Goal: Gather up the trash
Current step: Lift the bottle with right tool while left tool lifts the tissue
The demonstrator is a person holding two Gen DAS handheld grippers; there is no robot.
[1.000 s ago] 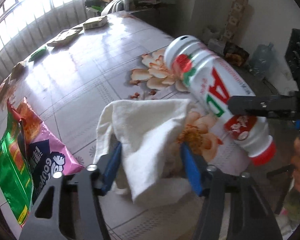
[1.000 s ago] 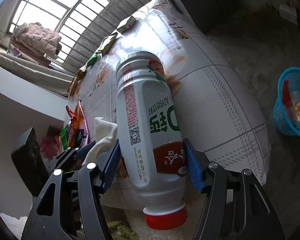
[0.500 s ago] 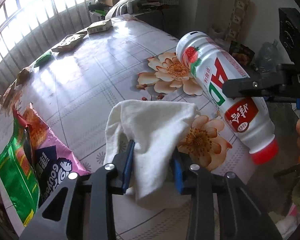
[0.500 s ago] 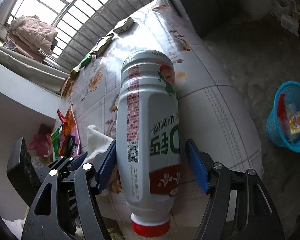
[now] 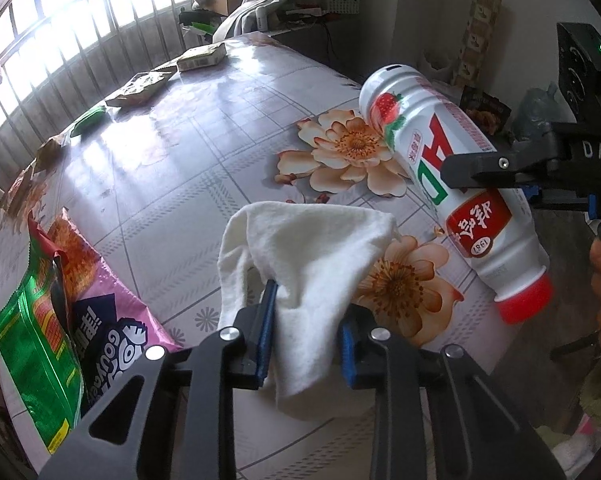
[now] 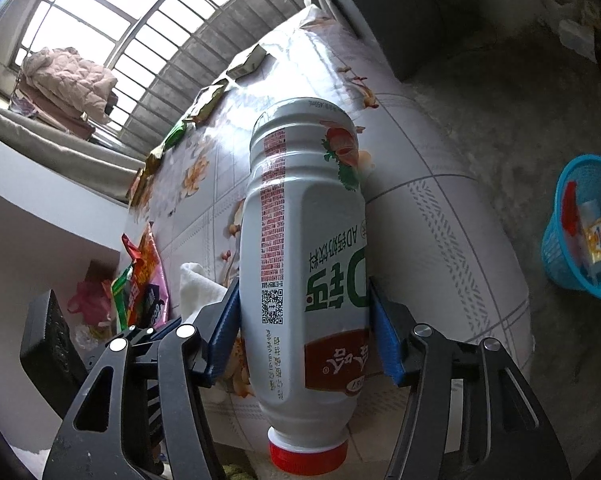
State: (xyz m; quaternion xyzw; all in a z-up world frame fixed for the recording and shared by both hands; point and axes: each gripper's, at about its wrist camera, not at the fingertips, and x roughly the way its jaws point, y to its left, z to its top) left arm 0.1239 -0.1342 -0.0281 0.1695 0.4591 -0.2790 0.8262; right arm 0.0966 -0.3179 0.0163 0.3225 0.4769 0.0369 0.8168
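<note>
Left wrist view: left tongs (image 5: pixel 306 332) closing, blue pads pinching a bunched white cloth (image 5: pixel 308 256) that drapes over them above the flowered worktop (image 5: pixel 180 152). Landmark taken as this cloth. Just left of it, at the worktop edge, lie a pink snack bag (image 5: pixel 112 320) and a green snack bag (image 5: pixel 32 364). Right of it, a white drink bottle (image 5: pixel 452 184) with a red cap hangs tilted, cap end low, above the worktop.

Right wrist view: right tongs (image 6: pixel 302 328) closing, both blue pads against the sides of the bottle (image 6: pixel 300 256), cap toward the camera. Cloth (image 6: pixel 198 288) shows just left of the bottle. Well away right of it, on the floor, a blue basket (image 6: pixel 560 240) with wrappers inside. More packets (image 5: pixel 140 86) far beyond the cloth, near the window side.
</note>
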